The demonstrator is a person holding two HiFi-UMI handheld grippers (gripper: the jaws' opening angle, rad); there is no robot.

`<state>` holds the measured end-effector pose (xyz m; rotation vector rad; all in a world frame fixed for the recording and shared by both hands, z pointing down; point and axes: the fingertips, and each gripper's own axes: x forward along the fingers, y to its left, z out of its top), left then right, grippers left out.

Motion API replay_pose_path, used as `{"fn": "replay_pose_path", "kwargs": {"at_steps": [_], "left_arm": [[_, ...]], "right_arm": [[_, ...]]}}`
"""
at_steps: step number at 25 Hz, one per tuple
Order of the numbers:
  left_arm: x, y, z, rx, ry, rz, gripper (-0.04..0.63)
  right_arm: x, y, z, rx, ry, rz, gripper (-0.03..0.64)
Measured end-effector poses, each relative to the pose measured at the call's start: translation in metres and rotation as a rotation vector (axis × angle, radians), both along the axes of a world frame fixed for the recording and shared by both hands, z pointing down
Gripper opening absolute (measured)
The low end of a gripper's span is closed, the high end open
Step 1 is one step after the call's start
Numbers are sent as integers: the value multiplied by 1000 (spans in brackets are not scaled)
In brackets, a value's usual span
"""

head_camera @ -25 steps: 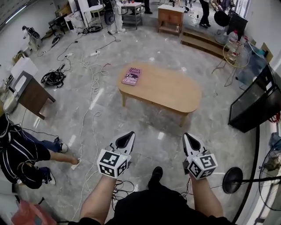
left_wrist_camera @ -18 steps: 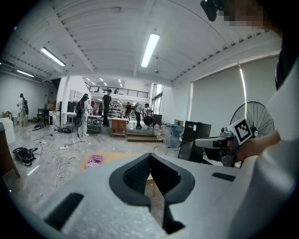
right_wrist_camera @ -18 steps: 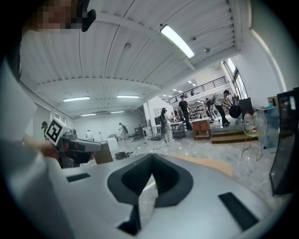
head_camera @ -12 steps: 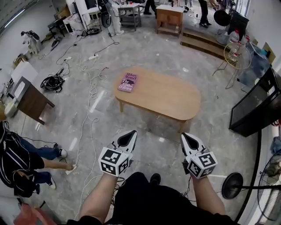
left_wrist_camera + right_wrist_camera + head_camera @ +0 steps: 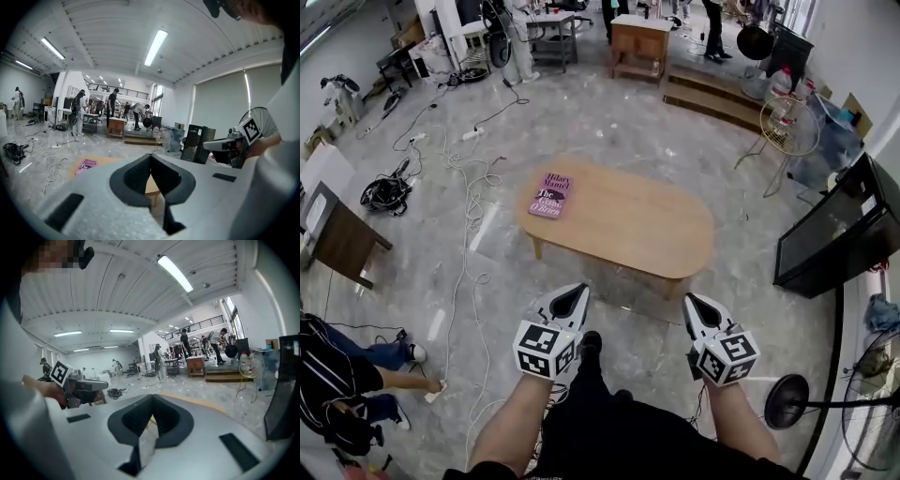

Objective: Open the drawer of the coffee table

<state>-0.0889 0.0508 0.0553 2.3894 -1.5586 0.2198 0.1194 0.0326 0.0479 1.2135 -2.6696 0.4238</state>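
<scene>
An oval wooden coffee table [image 5: 628, 230] stands on the marble floor ahead of me, and a pink book [image 5: 552, 195] lies on its left end. No drawer front shows from here. My left gripper [image 5: 578, 291] is shut and empty, held short of the table's near edge. To its right, my right gripper [image 5: 693, 302] is also shut and empty, equally short of the table. In the left gripper view the table [image 5: 152, 184] and the book [image 5: 87, 165] lie past the closed jaws. The right gripper view shows the table's edge [image 5: 201, 403] beyond its closed jaws.
Cables [image 5: 469, 216] trail over the floor left of the table. A dark side table [image 5: 342, 239] stands far left, a black cabinet [image 5: 834, 230] at right, a fan base [image 5: 786, 401] near my right arm. A person [image 5: 342, 389] crouches at lower left. More people and furniture fill the back.
Both grippers have come closer to the coffee table, which now sits lower and nearer in the head view. Both stay shut. The crouching person has slid toward the left edge.
</scene>
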Motion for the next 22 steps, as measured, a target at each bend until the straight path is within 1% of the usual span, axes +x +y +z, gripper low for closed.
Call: {"fn": "replay_pose_path", "kwargs": {"at_steps": [5, 9, 13, 15, 19, 22], "left_arm": [[-38, -69, 1, 25, -6, 21, 2], [-68, -114, 17, -5, 2, 40, 2], [-91, -150, 30, -31, -10, 81, 2], [-96, -164, 35, -42, -19, 97, 2], [-97, -179, 48, -56, -7, 104, 2], [-93, -183, 64, -79, -28, 119, 2]], "right_arm": [[-36, -62, 4, -9, 33, 31, 5], [-76, -99, 19, -47, 71, 32, 6], [-111, -126, 35, -72, 76, 46, 6], [-116, -135, 45, -88, 82, 58, 6], [-109, -144, 72, -139, 75, 108, 6], [-102, -151, 85, -153, 56, 141, 6]]}}
